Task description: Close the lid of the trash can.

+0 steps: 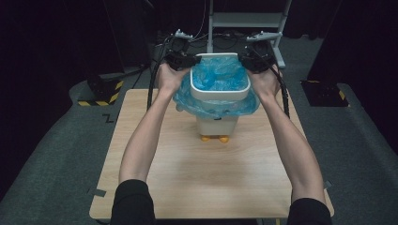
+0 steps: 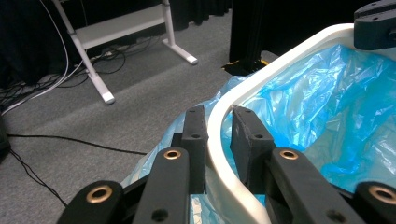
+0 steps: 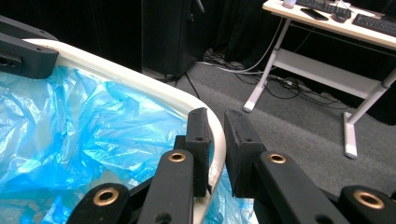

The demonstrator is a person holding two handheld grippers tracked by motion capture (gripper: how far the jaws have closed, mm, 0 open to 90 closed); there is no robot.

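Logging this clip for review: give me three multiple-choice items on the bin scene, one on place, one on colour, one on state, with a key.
1. Where does the white bin stand?
A. on the wooden table
B. on the floor
C. on a chair

2. What colour is the bag lining it?
A. black
B. blue
C. red

3. How do the left tool and right tool meet the white rim?
A. both well clear of it
B. one astride
C. each astride it, one jaw inside, one outside

Key: A, the high view shows it on the tabletop; B, the plastic is blue; C, both gripper views show the rim between the jaws.
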